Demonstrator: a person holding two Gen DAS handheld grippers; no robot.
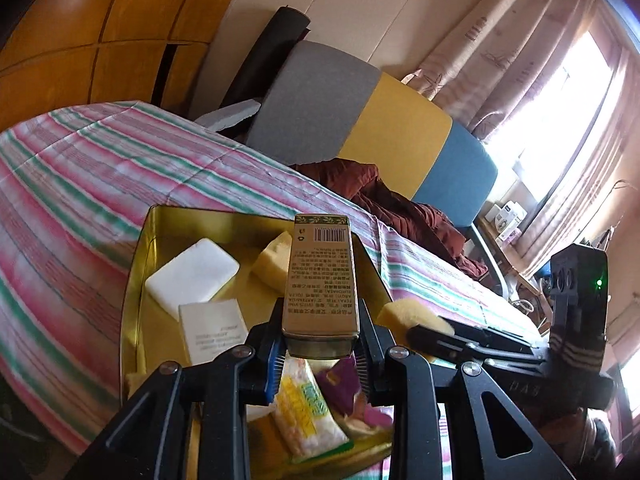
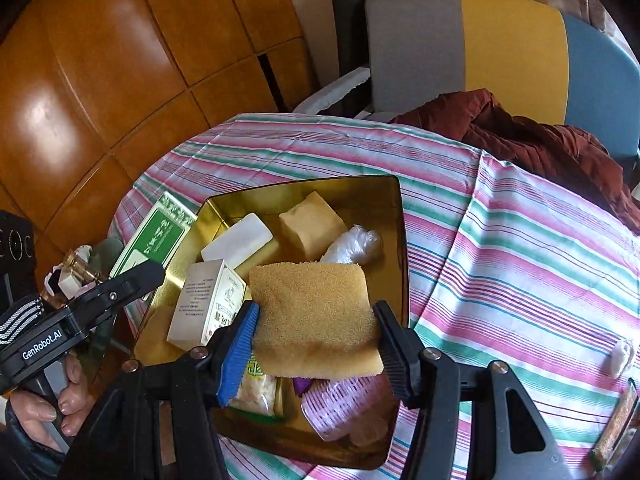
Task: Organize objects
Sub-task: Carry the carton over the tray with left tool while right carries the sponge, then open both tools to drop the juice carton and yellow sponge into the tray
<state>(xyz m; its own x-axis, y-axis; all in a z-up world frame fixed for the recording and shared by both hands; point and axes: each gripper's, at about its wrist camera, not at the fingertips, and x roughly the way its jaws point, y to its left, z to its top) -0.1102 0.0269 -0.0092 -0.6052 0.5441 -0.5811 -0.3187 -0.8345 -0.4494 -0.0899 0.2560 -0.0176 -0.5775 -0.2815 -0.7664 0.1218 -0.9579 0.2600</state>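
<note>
Packing step: the left gripper (image 1: 320,346) is clamping a slim gold carton (image 1: 320,280) and the right gripper (image 2: 316,344) is squeezing a yellow sponge (image 2: 314,316), both hovering over the gold tin (image 2: 402,240) that is already holding soap bars and packets. Next, each item is probably needing lowering into a free gap, then releasing. Beyond, a striped tablecloth (image 2: 520,240) is covering the table, with a tricolour chair (image 2: 512,36) and wood panelling (image 2: 120,80) behind.
</note>
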